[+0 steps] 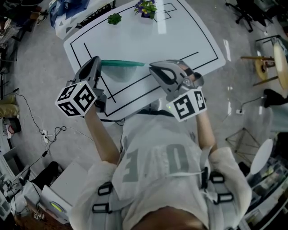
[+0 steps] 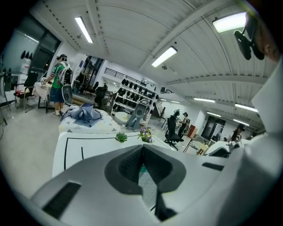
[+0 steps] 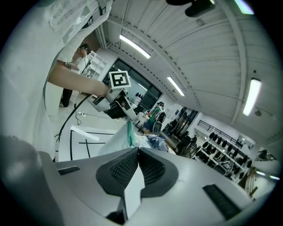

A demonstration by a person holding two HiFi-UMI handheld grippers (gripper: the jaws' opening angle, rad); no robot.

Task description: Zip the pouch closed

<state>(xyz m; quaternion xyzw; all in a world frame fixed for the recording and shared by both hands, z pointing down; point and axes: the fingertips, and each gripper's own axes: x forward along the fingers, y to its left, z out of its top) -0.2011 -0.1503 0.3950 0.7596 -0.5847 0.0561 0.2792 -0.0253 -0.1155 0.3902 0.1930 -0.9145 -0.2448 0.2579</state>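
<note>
A translucent white pouch (image 1: pixel 119 73) with a teal zipper edge (image 1: pixel 122 64) hangs stretched between my two grippers above the near part of the white table (image 1: pixel 180 40). My left gripper (image 1: pixel 98 62) is shut on the pouch's left end. In the left gripper view a sliver of teal and pale material (image 2: pixel 144 175) shows between the closed jaws (image 2: pixel 142 152). My right gripper (image 1: pixel 152 68) is shut on the right end. The right gripper view shows white pouch material (image 3: pixel 132 187) pinched in its jaws (image 3: pixel 138 152), and the pouch (image 3: pixel 116 140) runs away to the left gripper (image 3: pixel 116 103).
Black lines mark the table. Two small potted plants (image 1: pixel 114 19) (image 1: pixel 146 8) stand at its far edge. Cables and a power strip (image 1: pixel 44 133) lie on the floor at left. Office chairs, shelves and people (image 2: pixel 57 84) fill the room beyond.
</note>
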